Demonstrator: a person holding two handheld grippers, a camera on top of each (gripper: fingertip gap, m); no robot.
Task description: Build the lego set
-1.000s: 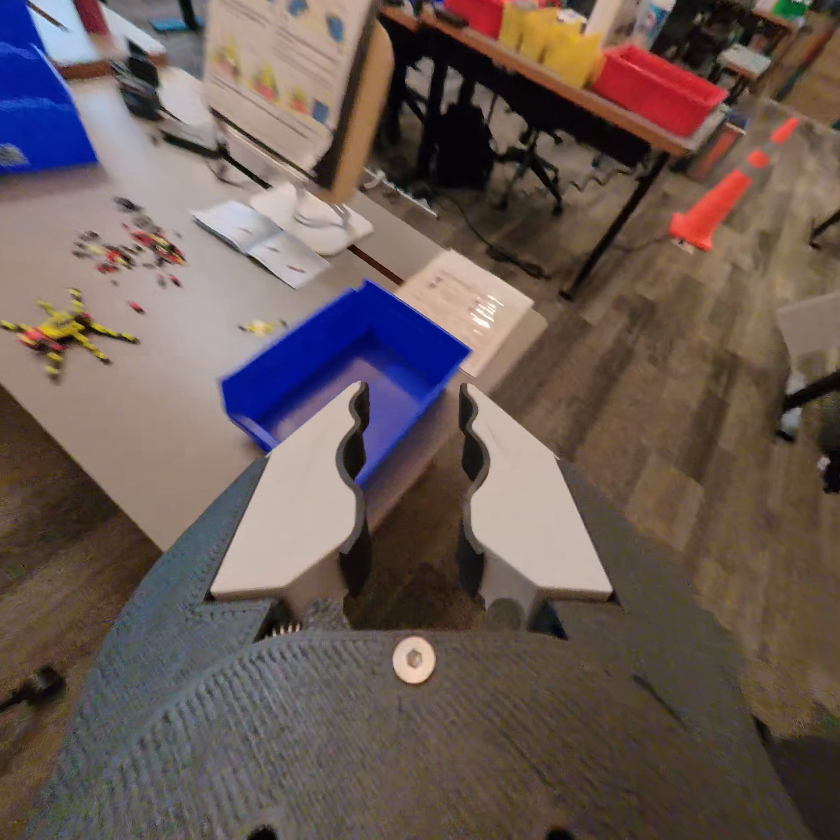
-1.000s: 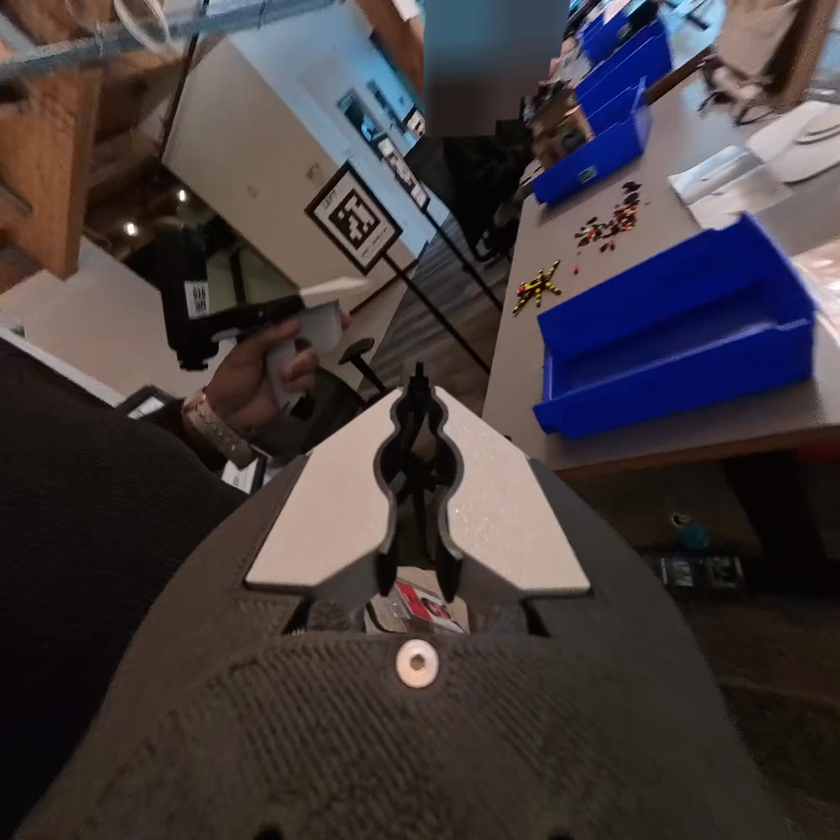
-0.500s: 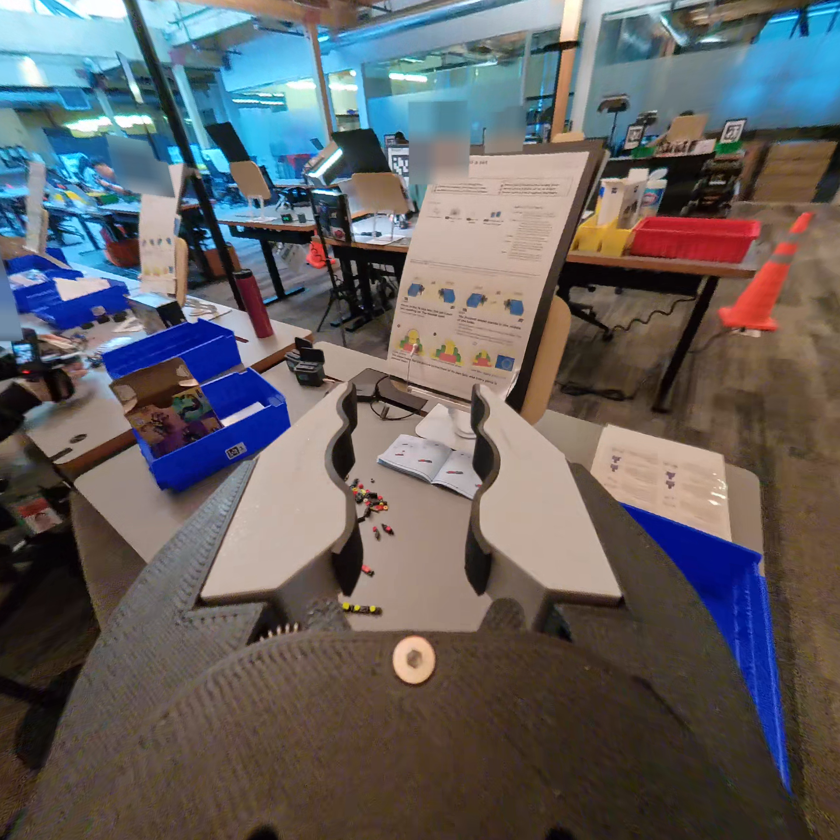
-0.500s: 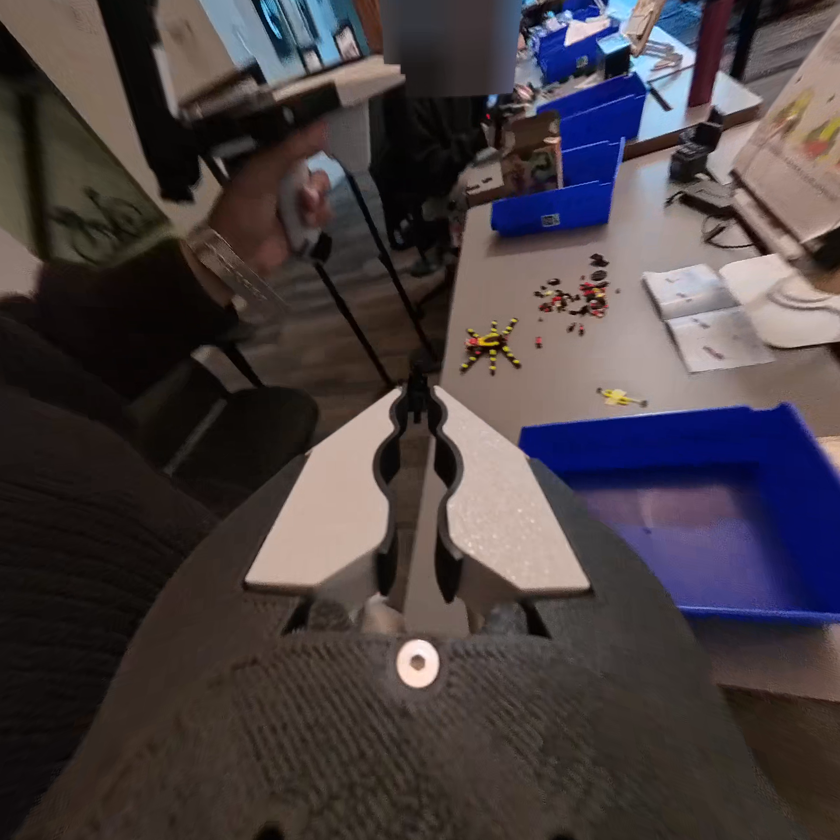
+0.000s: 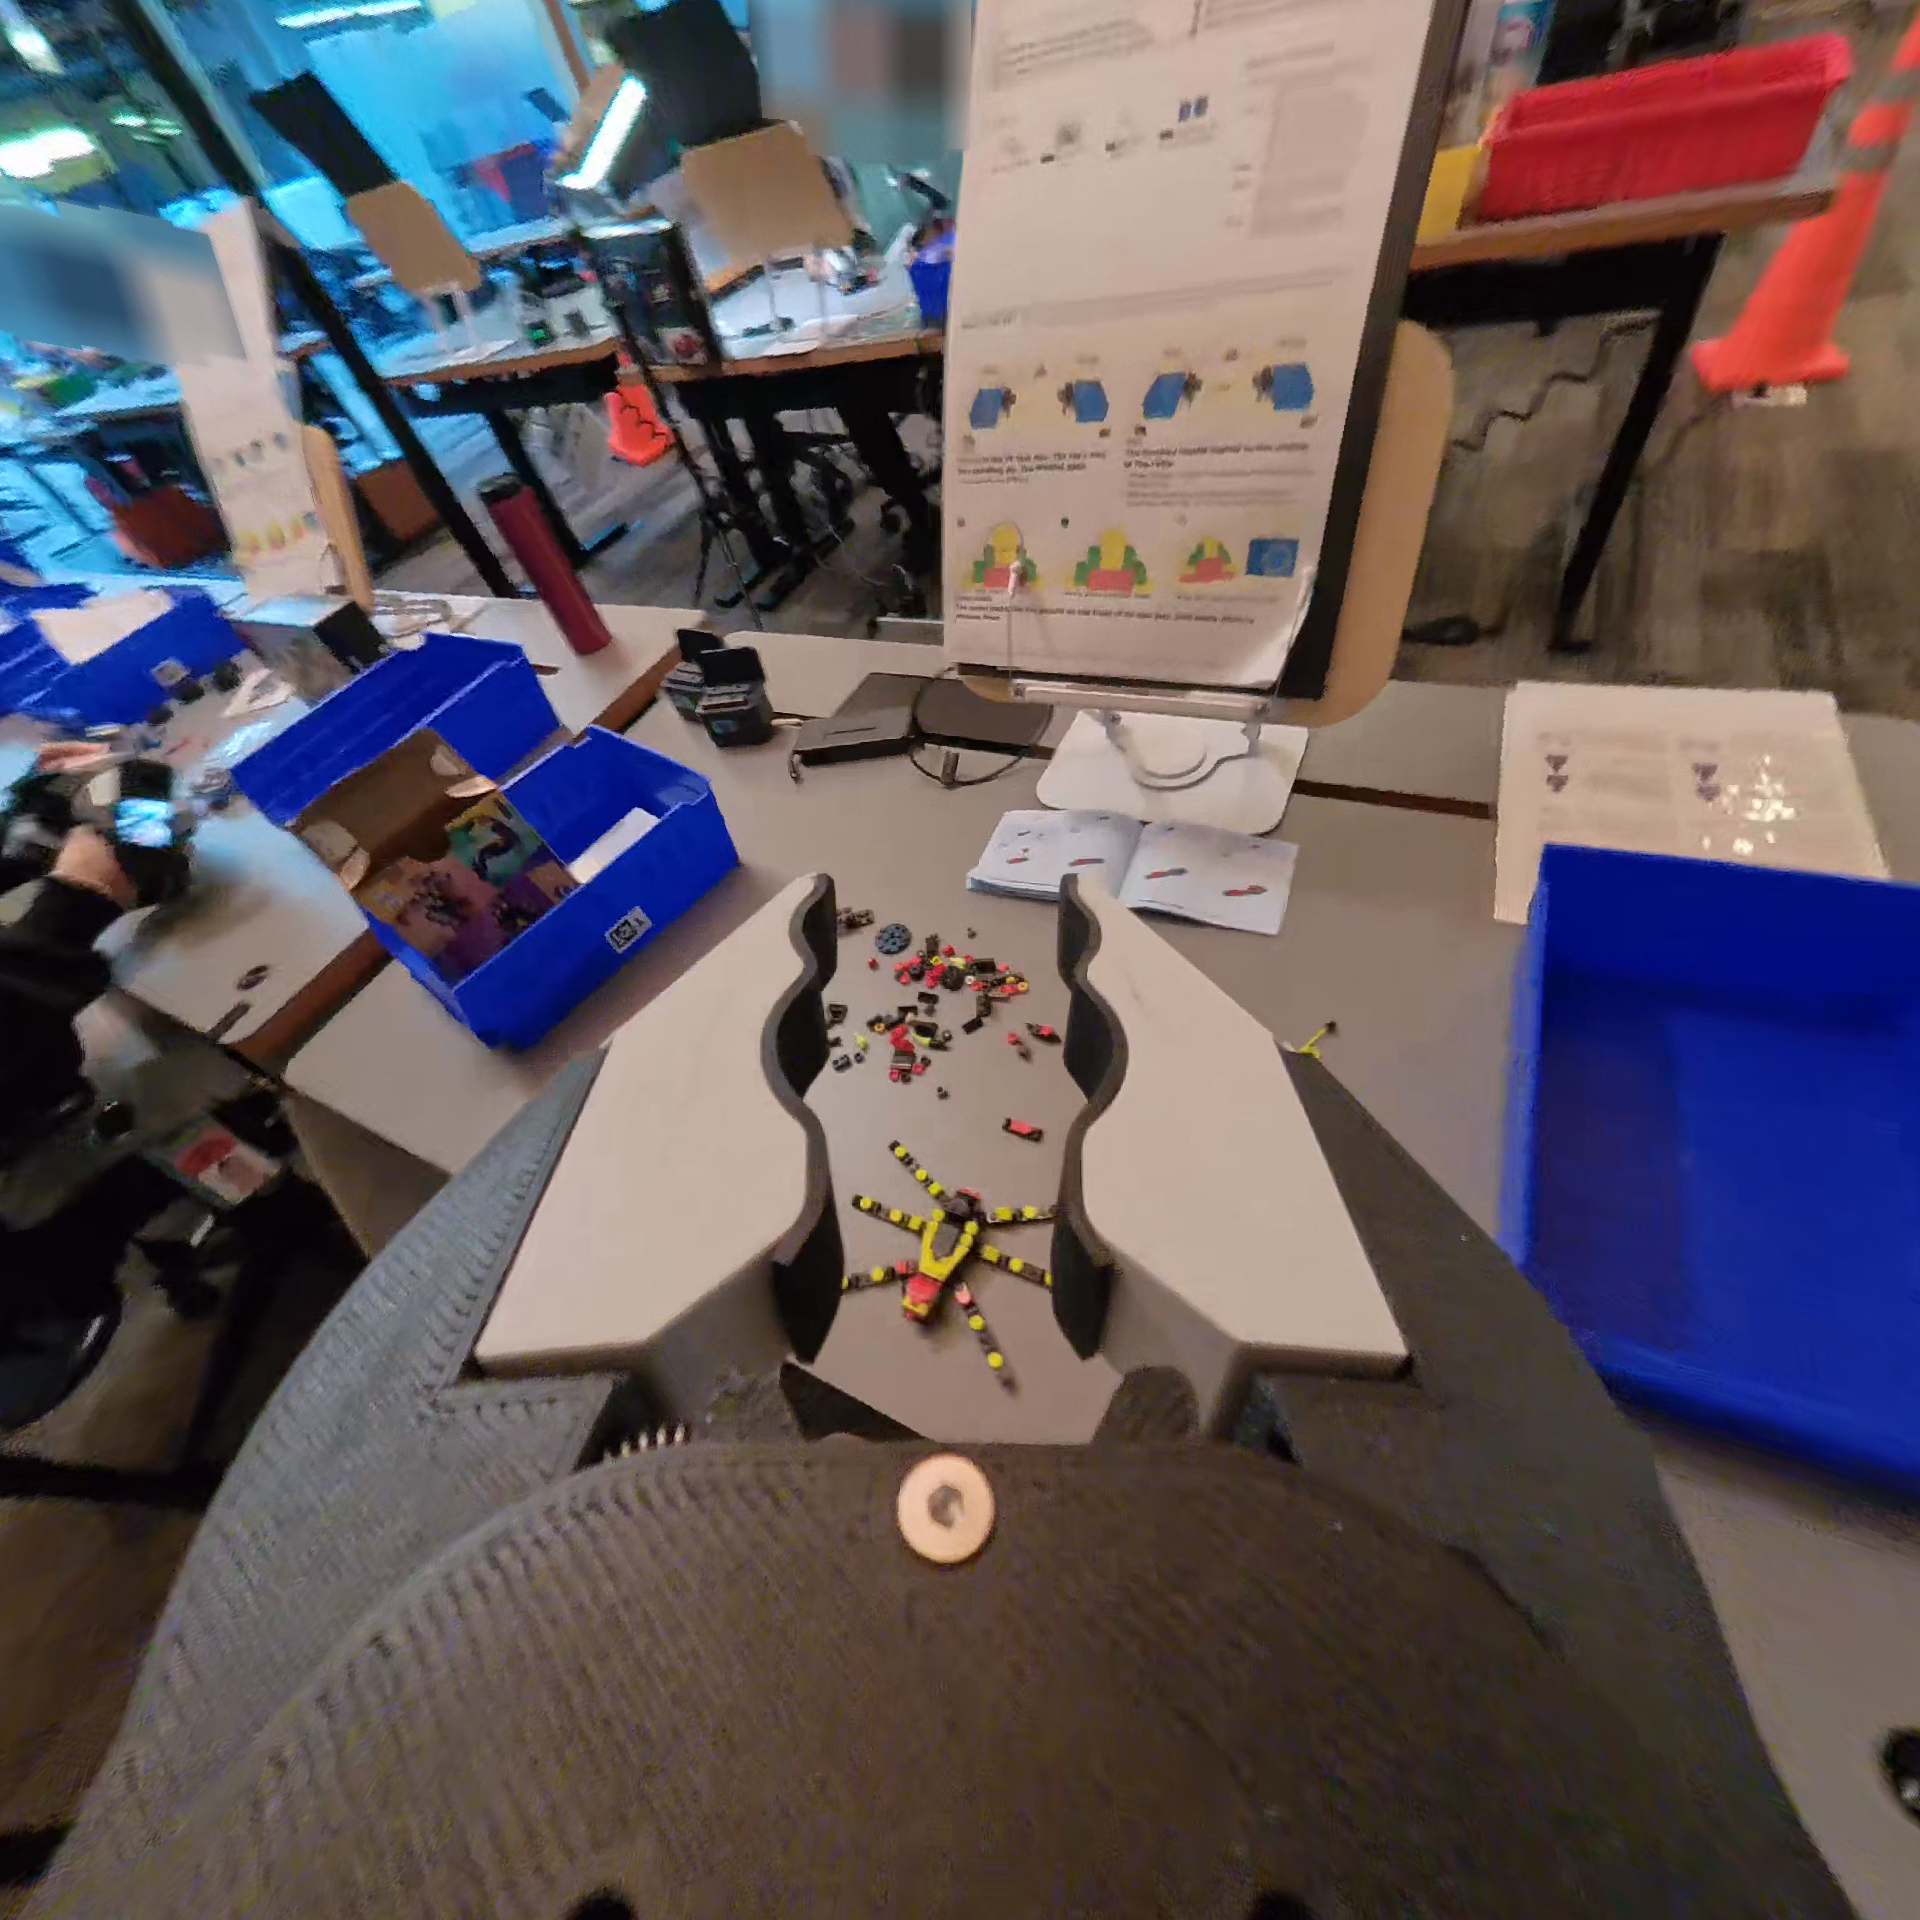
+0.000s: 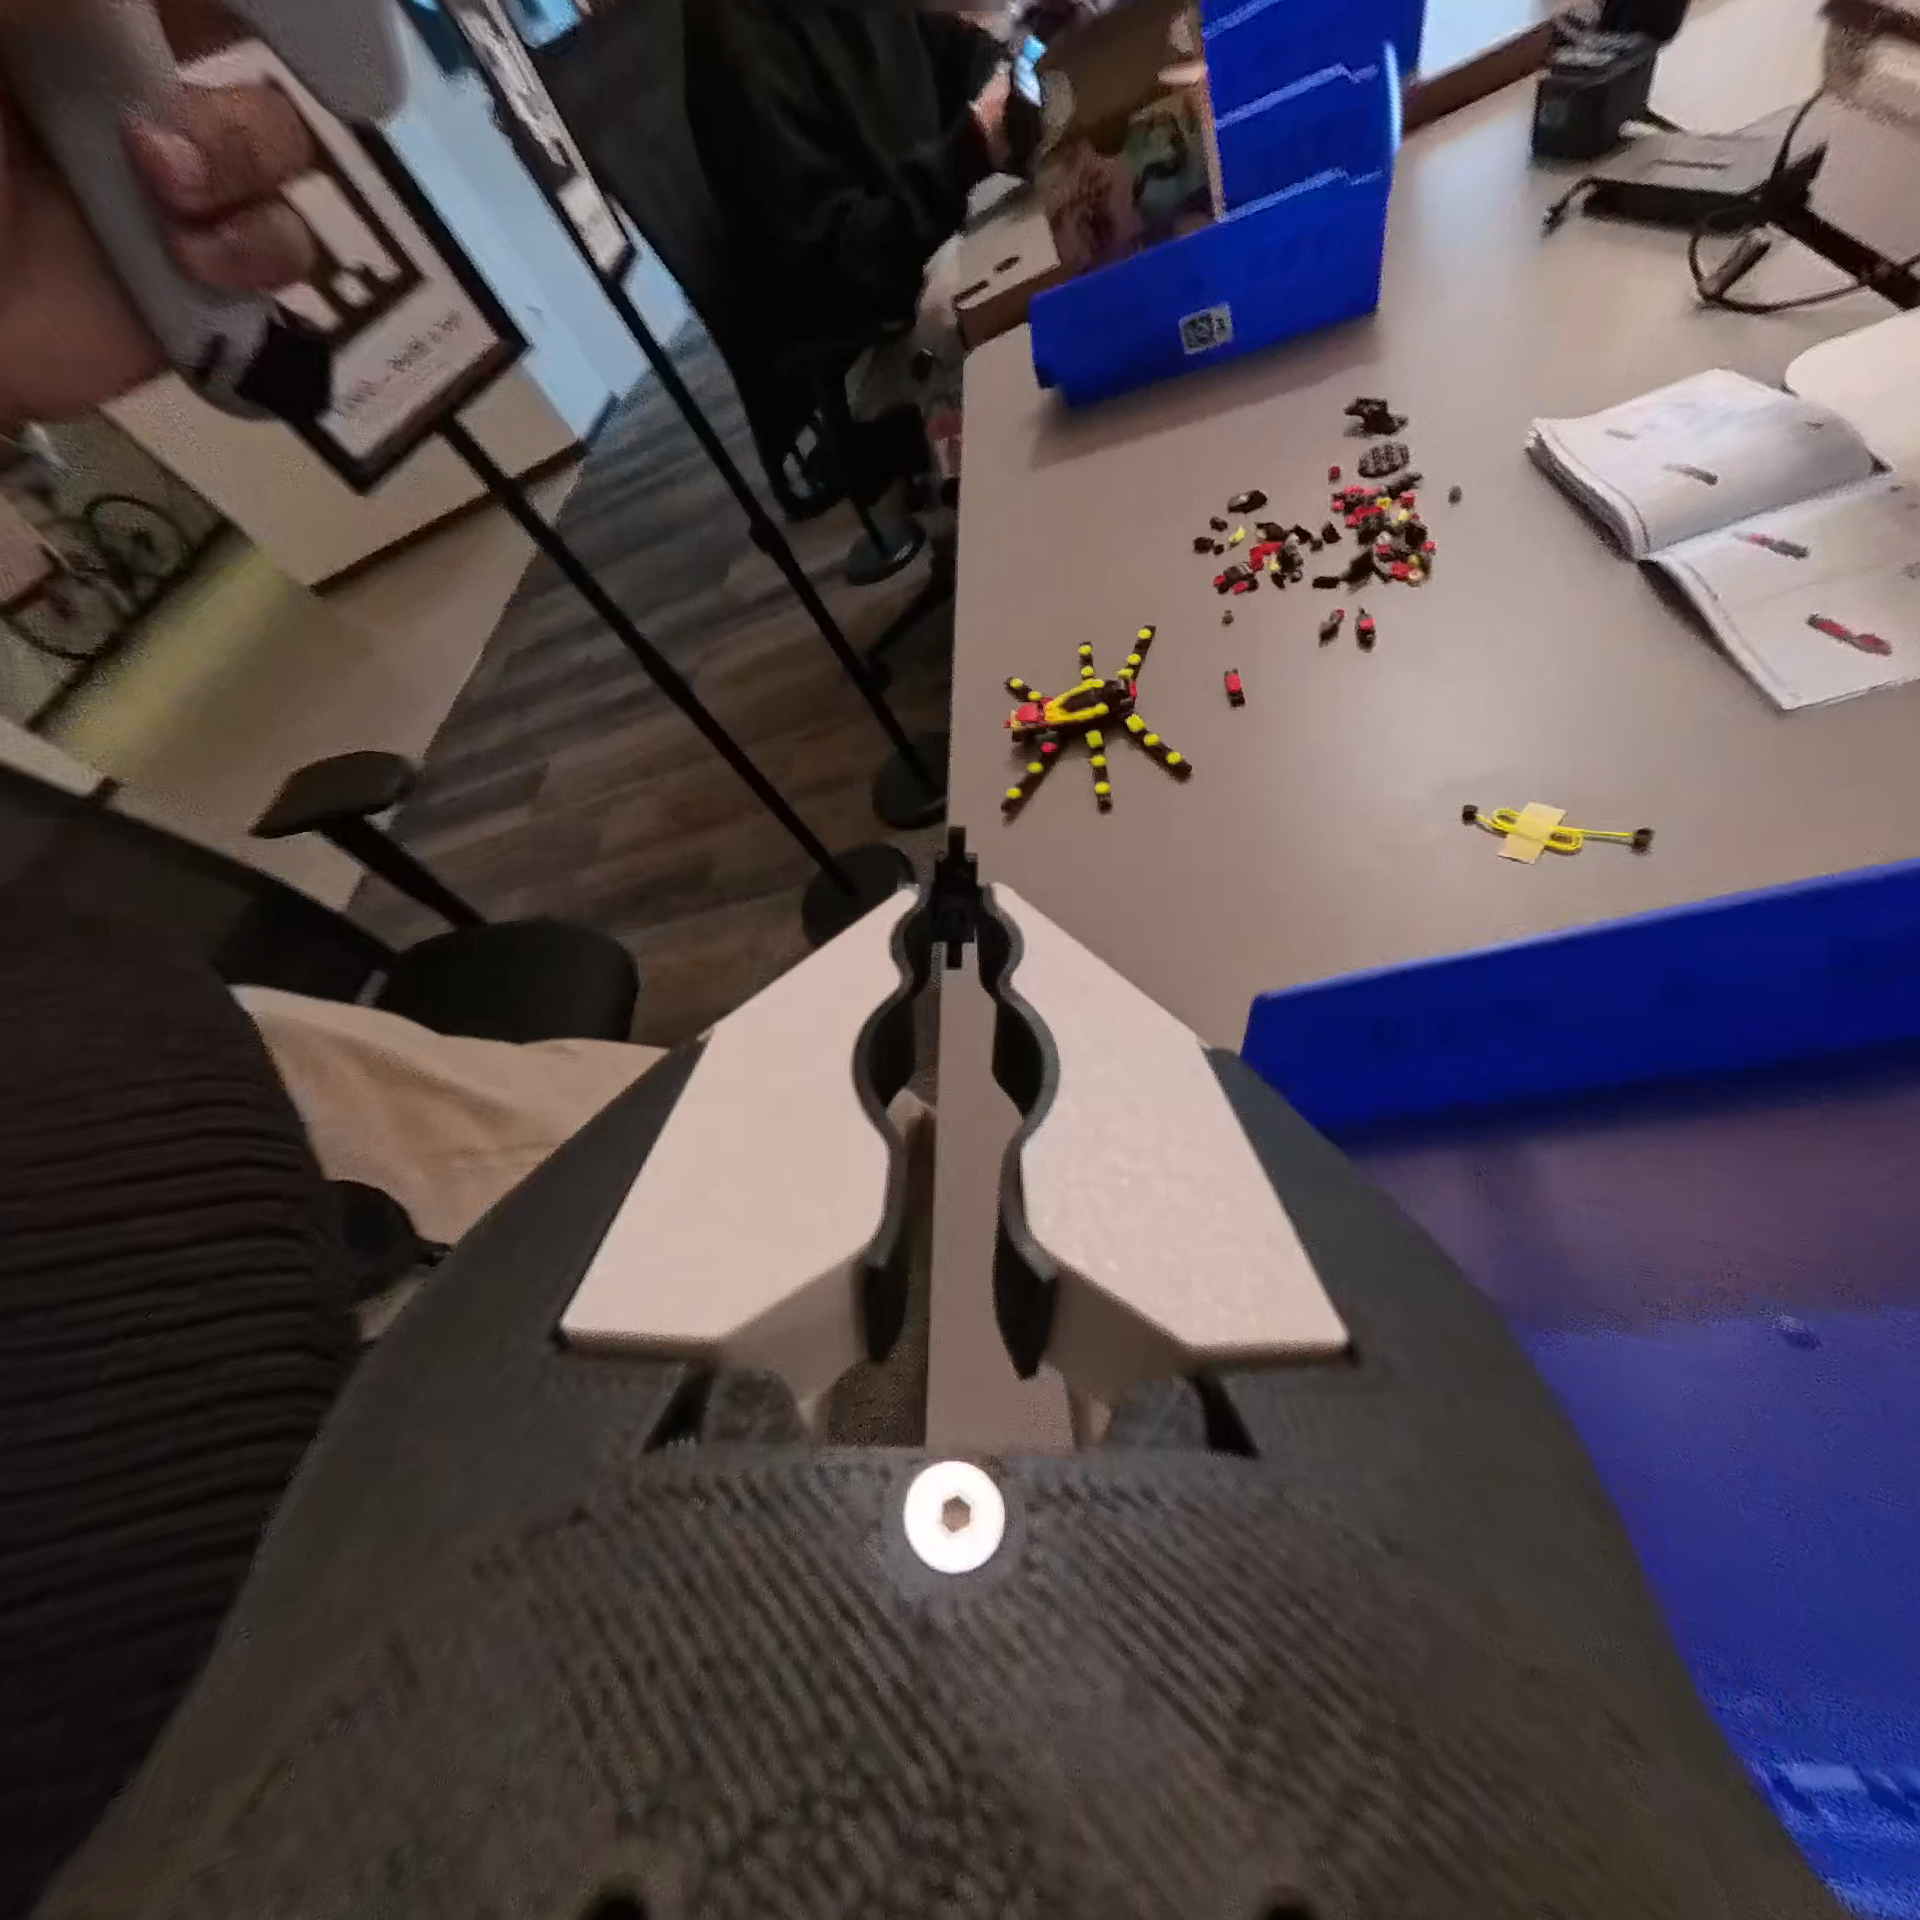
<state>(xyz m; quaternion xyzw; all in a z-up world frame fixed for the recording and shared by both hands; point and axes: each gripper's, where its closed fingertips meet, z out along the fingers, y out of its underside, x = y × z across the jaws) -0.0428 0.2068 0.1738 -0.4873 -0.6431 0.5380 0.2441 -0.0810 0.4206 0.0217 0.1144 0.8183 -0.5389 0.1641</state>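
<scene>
The half-built spider model — yellow and red body, black legs dotted yellow — lies flat on the grey surface, close to the near edge where both grippers can get at it. Just beyond the model sits the scatter of loose pieces, red, black and yellow, spread thin so single parts can be picked out. Past the pieces lies the open instruction booklet, turned up for reading while building. To the right of the model stands an empty blue bin, and between model and bin a small yellow part lies apart.

The left gripper hovers above the model with its jaws spread wide and nothing between them; the model shows through the gap, so it seems lined up to steady or lift it.

The right gripper hangs over the near edge of the surface, short of the model, jaws pressed nearly together on a small black piece pinched at the very tips — probably so its end stays free to press onto the model.
</scene>
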